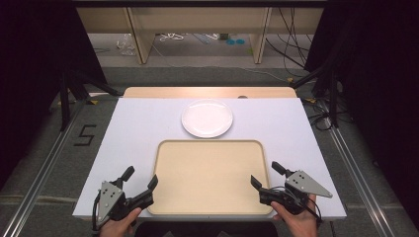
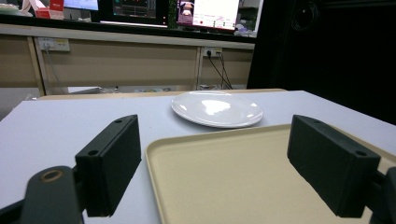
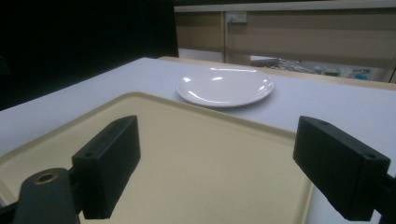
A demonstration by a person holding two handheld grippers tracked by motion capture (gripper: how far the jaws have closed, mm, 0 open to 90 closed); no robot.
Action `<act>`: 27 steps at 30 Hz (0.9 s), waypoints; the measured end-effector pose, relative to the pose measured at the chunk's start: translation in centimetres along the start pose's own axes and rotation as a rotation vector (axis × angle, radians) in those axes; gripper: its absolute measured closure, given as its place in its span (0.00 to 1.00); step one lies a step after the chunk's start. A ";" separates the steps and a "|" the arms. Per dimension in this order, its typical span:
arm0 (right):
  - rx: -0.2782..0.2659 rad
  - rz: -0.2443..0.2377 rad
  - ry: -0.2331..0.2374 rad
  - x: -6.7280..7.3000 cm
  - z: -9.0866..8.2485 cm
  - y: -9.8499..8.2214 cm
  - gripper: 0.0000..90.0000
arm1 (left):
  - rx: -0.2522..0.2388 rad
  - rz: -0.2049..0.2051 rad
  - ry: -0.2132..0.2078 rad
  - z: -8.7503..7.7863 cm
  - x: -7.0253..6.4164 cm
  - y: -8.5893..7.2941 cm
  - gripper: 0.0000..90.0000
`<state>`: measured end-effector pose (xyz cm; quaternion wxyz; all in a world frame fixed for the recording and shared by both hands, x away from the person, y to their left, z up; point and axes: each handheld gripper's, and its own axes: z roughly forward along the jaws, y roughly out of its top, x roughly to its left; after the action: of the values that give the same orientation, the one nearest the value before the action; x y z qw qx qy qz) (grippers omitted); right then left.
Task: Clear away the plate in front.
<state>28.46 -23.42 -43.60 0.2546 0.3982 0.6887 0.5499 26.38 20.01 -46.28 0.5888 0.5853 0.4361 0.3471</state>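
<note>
A person's two hand-held grippers wait at the near edge of a white worktop [image 1: 138, 123], one at each front corner of an empty beige tray [image 1: 207, 177]. The left gripper [image 1: 141, 181] hovers at the tray's near left corner with its jaws spread wide and nothing between them; the left gripper view looks out between the two black jaws over that corner of the tray [image 2: 243, 172], one jaw above bare worktop, the other above the tray's floor. The right gripper [image 1: 266, 175] mirrors it at the near right corner, its jaws equally far apart and holding nothing, and its own view looks between its black jaws across the tray's floor [image 3: 187, 154].

A round white plate [image 1: 207, 118] sits alone on the worktop just beyond the tray's far rim, close to it but seemingly not touching. It is empty and glossy, catching the overhead light in the left gripper view [image 2: 216, 108] and the right gripper view [image 3: 226, 87].

Judging by the layout, the work has not yet started: neither gripper has closed on anything, and both stand well apart from the plate. Everything appears still to be done, most likely a reach forward over the tray, a grip on the plate's thin rim and a move onto the tray. That shallow, slick rim could prove the tricky part of the job.
</note>
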 end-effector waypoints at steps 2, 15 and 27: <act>-0.003 -0.001 -0.002 0.0 0.0 0.0 0.18 | 0.009 -0.004 -0.008 0.1 -0.2 0.0 0.19; -0.017 -0.010 0.001 -0.1 0.0 0.0 0.18 | 0.035 0.014 -0.040 1.1 -1.2 -0.2 0.19; -0.017 -0.011 0.001 -0.1 0.0 0.0 0.19 | 0.061 0.010 -0.040 2.0 -1.3 -0.3 0.19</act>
<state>28.50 -23.49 -43.60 0.2606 0.3920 0.6863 0.5544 27.68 18.01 -46.53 0.5776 0.6121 0.4317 0.3247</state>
